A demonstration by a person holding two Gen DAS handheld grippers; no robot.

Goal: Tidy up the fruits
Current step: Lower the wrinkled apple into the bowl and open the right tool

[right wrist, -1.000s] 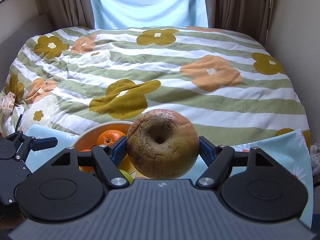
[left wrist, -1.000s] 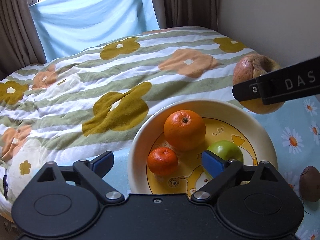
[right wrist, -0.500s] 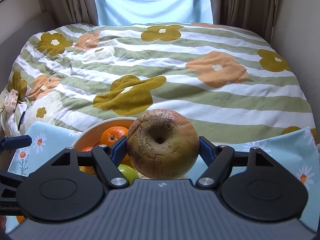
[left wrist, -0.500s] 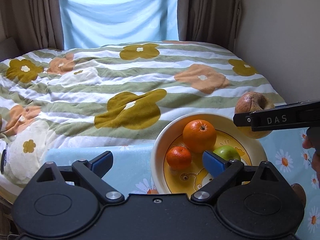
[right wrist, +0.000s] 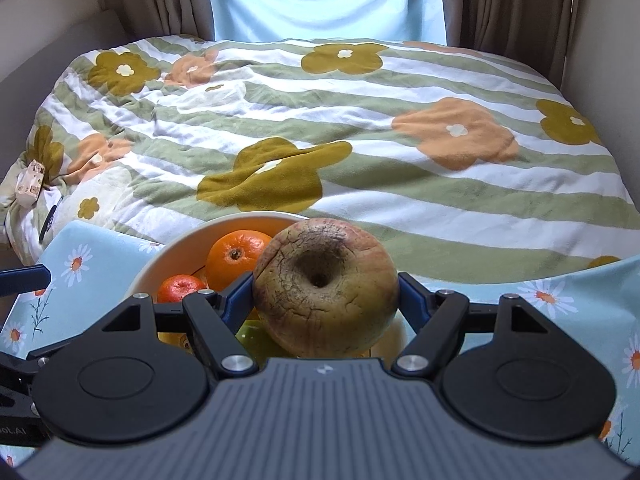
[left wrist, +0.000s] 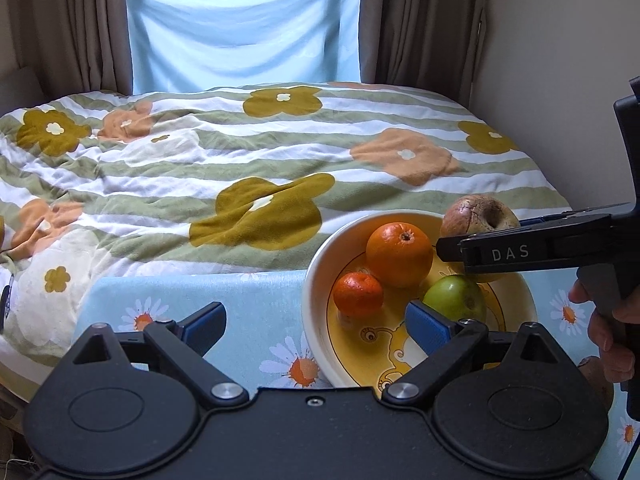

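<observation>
Looking out along the left gripper (left wrist: 314, 322) first: its blue pads stand wide apart with nothing between them, low over the daisy-print cloth (left wrist: 192, 292) at the near-left rim of the bowl (left wrist: 316, 280). Inside the bowl sit a large orange (left wrist: 399, 254), a small mandarin (left wrist: 358, 294) and a green apple (left wrist: 454, 298). Coming in from the right is the right gripper (left wrist: 444, 246), side-on, clamped around a wrinkled brown apple (left wrist: 476, 214) that hangs above the bowl's far-right rim. A brown fruit (left wrist: 596, 372) peeks out at the right edge on the cloth, mostly hidden by the person's hand (left wrist: 608, 332).

Switching to the right wrist view: the right gripper (right wrist: 326, 300) has both pads pressed against the sides of the wrinkled brown apple (right wrist: 326, 292), stem hollow facing the camera. Below and behind it, the bowl (right wrist: 176, 248) shows the large orange (right wrist: 236, 254) and the small mandarin (right wrist: 180, 288), with a sliver of green apple (right wrist: 254, 332) right under the held fruit.

Now the risks, as I read them. The free spot looks tight: let go from up here and the apple could land on the green one, bounce, and roll over the rim onto the cloth. Its cracked skin looks soft, so a harder squeeze may bruise or split it. And releasing too near the rim could tip it outward.
</observation>
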